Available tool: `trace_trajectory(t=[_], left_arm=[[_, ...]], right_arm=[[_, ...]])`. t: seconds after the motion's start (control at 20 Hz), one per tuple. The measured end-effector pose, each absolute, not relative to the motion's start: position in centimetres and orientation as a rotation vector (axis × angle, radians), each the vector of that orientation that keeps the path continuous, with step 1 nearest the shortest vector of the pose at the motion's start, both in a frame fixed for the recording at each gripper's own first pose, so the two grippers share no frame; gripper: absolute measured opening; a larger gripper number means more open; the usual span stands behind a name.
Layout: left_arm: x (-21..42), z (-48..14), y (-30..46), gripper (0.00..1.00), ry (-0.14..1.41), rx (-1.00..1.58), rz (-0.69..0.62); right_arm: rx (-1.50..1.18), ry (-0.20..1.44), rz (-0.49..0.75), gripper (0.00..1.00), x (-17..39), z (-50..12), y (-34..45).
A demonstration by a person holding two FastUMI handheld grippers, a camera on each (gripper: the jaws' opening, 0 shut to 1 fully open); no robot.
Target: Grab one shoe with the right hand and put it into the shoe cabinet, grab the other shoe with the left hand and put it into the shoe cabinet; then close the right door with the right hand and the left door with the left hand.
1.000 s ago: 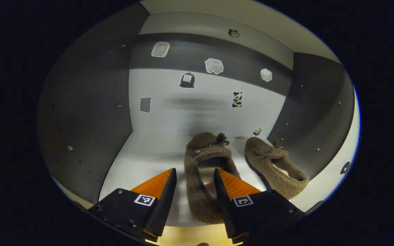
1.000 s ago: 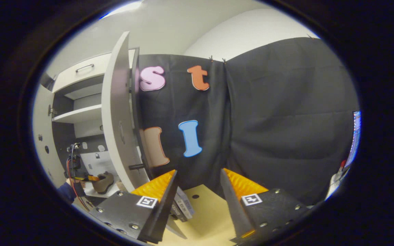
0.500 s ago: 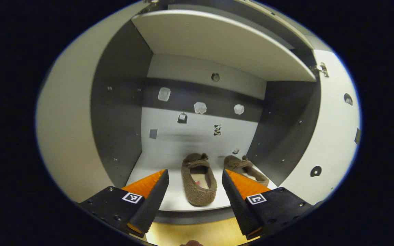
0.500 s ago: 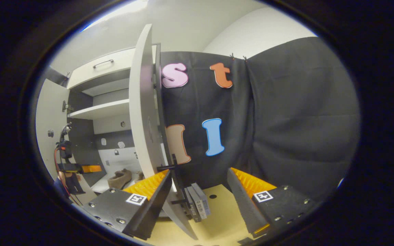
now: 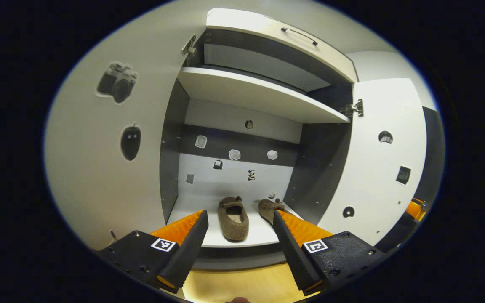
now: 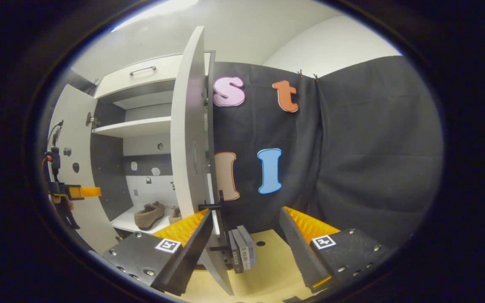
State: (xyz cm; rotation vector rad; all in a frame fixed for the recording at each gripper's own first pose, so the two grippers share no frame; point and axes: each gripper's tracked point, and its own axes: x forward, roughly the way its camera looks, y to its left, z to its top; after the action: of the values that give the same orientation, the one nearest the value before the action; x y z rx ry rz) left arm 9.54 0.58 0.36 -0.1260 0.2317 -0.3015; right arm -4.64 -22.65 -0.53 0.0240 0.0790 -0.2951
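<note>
Two brown fuzzy shoes stand side by side on the cabinet's bottom shelf (image 5: pixel 209 235), one (image 5: pixel 233 219) in the middle, the other (image 5: pixel 267 207) by the right wall. My left gripper (image 5: pixel 239 216) is open and holds nothing, well back from the shelf's front edge. The left door (image 5: pixel 99 168) and right door (image 5: pixel 377 168) both stand open. In the right gripper view, my right gripper (image 6: pixel 246 212) is open and empty, just in front of the right door's edge (image 6: pixel 187 139) and its dark handle (image 6: pixel 211 206). The left gripper (image 6: pixel 78 192) appears far off, and the shoes (image 6: pixel 149 212) lie on the shelf.
An upper shelf (image 5: pixel 259 94) and a drawer with a handle (image 5: pixel 297 35) sit above the shoes. Small flat boxes (image 6: pixel 240 250) stand on the yellow floor (image 6: pixel 267 269) behind the right door. The booth's black cloth wall (image 6: pixel 352 168) hangs to the right.
My left gripper has drawn back out of the cabinet, leaving the middle shoe on the shelf. The right gripper has shifted slightly, bringing the right door's edge nearer the middle of its view.
</note>
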Motion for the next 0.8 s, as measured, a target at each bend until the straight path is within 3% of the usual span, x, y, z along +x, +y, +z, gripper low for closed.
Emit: trace_trajectory(t=[0.15, 0.2, 0.25, 0.8], left_arm=[[6.9, 1.1, 0.5, 0.94, 0.227, -0.134, -0.331], [6.1, 1.3, 0.6, 0.95, 0.227, -0.132, -0.335], [5.6, 1.6, 0.8, 0.95, 0.22, -0.129, -0.333], [1.0, 2.9, 2.8, 0.94, 0.191, -0.145, -0.285]], right_arm=[[0.04, 0.089, -0.24, 0.97, -4.2, -0.6, -21.0], [0.047, 0.094, -0.218, 0.92, -4.0, -0.7, -20.3], [0.048, 0.096, -0.194, 0.97, -3.8, -0.8, -19.7], [0.096, 0.126, 0.04, 0.97, 0.0, -1.7, -12.5]])
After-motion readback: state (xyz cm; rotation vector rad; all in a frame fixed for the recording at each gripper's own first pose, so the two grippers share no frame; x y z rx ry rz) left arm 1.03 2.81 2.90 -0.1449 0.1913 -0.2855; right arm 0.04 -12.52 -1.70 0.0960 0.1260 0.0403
